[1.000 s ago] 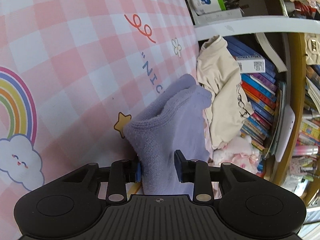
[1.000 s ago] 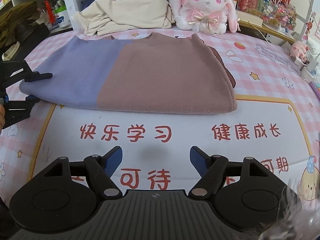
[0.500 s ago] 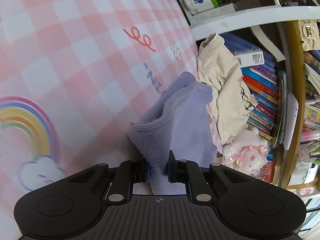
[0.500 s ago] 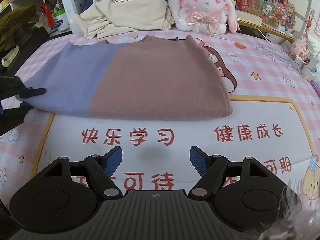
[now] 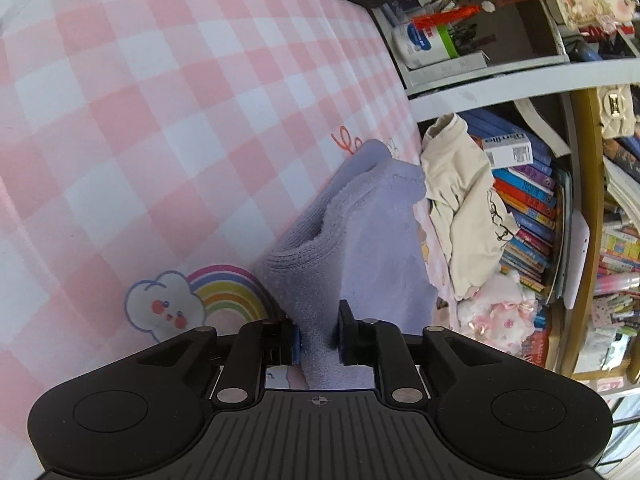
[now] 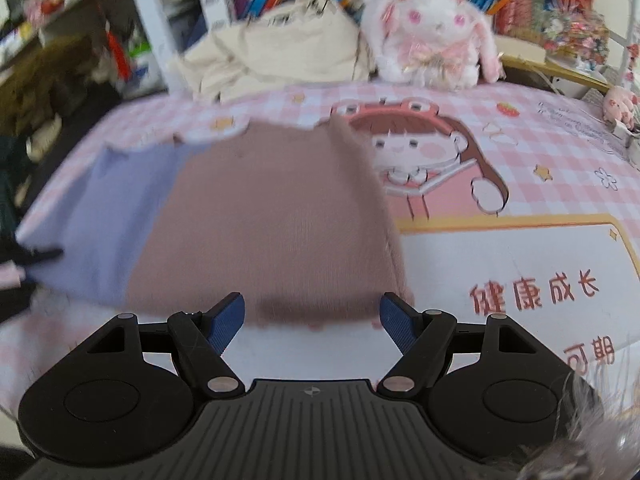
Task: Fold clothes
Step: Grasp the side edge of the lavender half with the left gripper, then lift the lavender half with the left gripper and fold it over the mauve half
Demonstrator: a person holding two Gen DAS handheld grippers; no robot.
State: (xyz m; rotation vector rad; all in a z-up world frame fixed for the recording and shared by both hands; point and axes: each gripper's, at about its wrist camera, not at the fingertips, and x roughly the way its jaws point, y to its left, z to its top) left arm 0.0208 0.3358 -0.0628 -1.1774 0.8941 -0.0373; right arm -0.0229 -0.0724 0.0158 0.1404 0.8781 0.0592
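A folded knit garment, lilac at one end and dusty pink at the other [image 6: 260, 220], lies on the pink checked mat [image 6: 520, 152]. My left gripper [image 5: 318, 320] has the garment's lilac end [image 5: 360, 248] between its pads, which press on the cloth while the jaws open slightly. In the right wrist view that gripper shows as a dark shape at the lilac corner [image 6: 36, 256]. My right gripper [image 6: 312, 316] stands open with nothing between its fingers, its tips right at the near pink edge.
A crumpled cream garment [image 6: 280, 48] and a white plush rabbit [image 6: 436, 40] sit at the back of the mat against shelves full of books [image 5: 528, 208]. Small toys [image 6: 620, 104] lie at the far right edge.
The left gripper closed on the lilac end and dragged it across the mat. The garment slid nearer to the right gripper, uncovering the cartoon girl print. The right jaws kept their width.
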